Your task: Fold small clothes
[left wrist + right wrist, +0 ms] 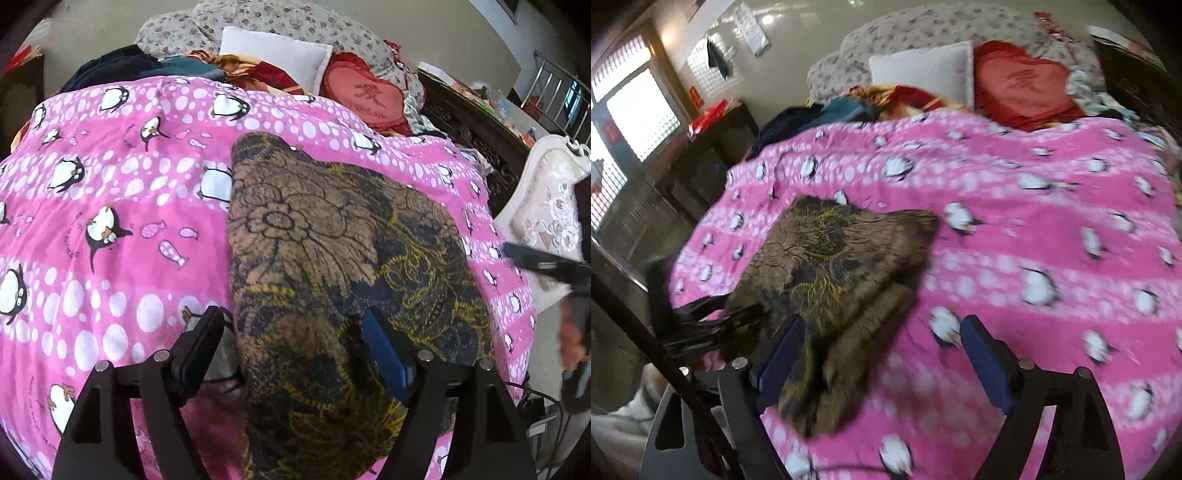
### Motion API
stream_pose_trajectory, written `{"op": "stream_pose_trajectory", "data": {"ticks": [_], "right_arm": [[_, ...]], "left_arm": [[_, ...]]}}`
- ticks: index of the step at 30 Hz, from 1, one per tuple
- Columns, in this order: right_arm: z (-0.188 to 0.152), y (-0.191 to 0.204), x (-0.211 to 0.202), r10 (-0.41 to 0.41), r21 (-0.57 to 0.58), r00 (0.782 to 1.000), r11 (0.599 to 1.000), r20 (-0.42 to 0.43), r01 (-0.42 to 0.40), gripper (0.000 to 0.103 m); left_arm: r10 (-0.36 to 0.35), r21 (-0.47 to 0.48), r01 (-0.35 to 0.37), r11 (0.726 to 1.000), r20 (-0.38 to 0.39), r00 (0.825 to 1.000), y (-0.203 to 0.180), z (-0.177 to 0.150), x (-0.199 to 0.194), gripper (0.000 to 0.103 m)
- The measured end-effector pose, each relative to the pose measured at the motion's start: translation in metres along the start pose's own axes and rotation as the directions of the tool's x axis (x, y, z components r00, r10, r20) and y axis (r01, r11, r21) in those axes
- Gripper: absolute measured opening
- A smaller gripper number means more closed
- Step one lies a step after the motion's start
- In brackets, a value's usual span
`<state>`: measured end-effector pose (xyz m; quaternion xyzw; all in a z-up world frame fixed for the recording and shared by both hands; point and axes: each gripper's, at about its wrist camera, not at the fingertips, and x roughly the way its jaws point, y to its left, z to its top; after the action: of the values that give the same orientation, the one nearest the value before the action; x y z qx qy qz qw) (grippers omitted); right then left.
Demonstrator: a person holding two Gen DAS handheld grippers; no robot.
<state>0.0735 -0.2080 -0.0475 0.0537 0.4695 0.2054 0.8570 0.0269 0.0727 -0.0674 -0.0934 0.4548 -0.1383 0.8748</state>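
Observation:
A brown garment with black and yellow floral print (pixel 332 258) lies folded on the pink penguin quilt (pixel 110 221). My left gripper (pixel 295 332) is open, its fingers spread over the garment's near edge, not closed on it. In the right wrist view the garment (pixel 831 266) lies left of centre, with the left gripper (pixel 713 325) at its left edge. My right gripper (pixel 882 339) is open and empty above the garment's near right corner. Its tip (pixel 535 258) shows at the right edge of the left wrist view.
A white pillow (pixel 273 55), a red heart cushion (pixel 365 92) and piled dark clothes (pixel 110 66) lie at the head of the bed. A dark carved cabinet (pixel 476 136) and a white chair (pixel 546 206) stand to the right. A window (pixel 628 110) is on the left.

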Motion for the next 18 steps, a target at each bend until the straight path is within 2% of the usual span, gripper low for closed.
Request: {"op": "stream_pose_trajectory", "data": {"ticks": [2,3,4,5,7,8,9,11,14,18], "right_arm": [[0.008,0.001,0.028,0.002,0.030,1.000,1.000,-0.028,-0.001,0.071],[0.010,-0.002,0.041,0.003,0.057,0.999,0.998,-0.035,-0.001,0.069],[0.013,-0.006,0.051,0.005,0.084,0.999,0.996,-0.043,-0.002,0.060],[0.013,-0.009,0.063,0.022,0.107,0.998,0.994,-0.059,-0.016,0.042],[0.015,-0.010,0.069,0.032,0.103,0.999,0.994,-0.036,-0.028,0.028],[0.016,-0.007,0.063,0.003,0.067,1.000,0.998,-0.008,-0.002,0.016],[0.017,0.000,0.057,-0.038,0.016,0.999,0.999,0.023,0.037,0.011],[0.018,0.005,0.051,-0.092,-0.024,0.994,0.995,0.054,0.093,0.011],[0.017,0.004,0.069,-0.160,-0.049,0.987,0.986,0.025,0.161,0.011],[0.014,-0.001,0.059,-0.147,0.006,0.987,0.989,0.058,0.147,0.012]], "left_arm": [[-0.005,-0.005,0.005,1.000,0.001,1.000,0.001,0.000,0.001,0.077],[-0.005,-0.006,0.005,1.000,-0.003,1.000,0.001,0.000,0.003,0.078],[-0.004,-0.007,0.004,1.000,-0.008,1.000,0.001,-0.001,0.005,0.078],[-0.002,-0.007,0.002,1.000,-0.016,1.000,0.001,-0.002,0.008,0.078],[0.001,-0.001,-0.001,1.000,-0.025,1.000,0.000,-0.004,0.012,0.078],[0.003,0.005,-0.003,1.000,-0.023,1.000,0.000,-0.005,0.013,0.078],[0.003,0.010,-0.003,1.000,-0.020,1.000,-0.001,-0.005,0.014,0.080],[-0.001,0.012,0.001,1.000,-0.019,1.000,-0.001,-0.005,0.017,0.083],[0.004,0.003,-0.004,1.000,-0.022,1.000,-0.002,-0.004,0.023,0.086],[0.033,0.025,-0.032,0.999,-0.021,0.999,-0.008,-0.004,0.022,0.086]]}}
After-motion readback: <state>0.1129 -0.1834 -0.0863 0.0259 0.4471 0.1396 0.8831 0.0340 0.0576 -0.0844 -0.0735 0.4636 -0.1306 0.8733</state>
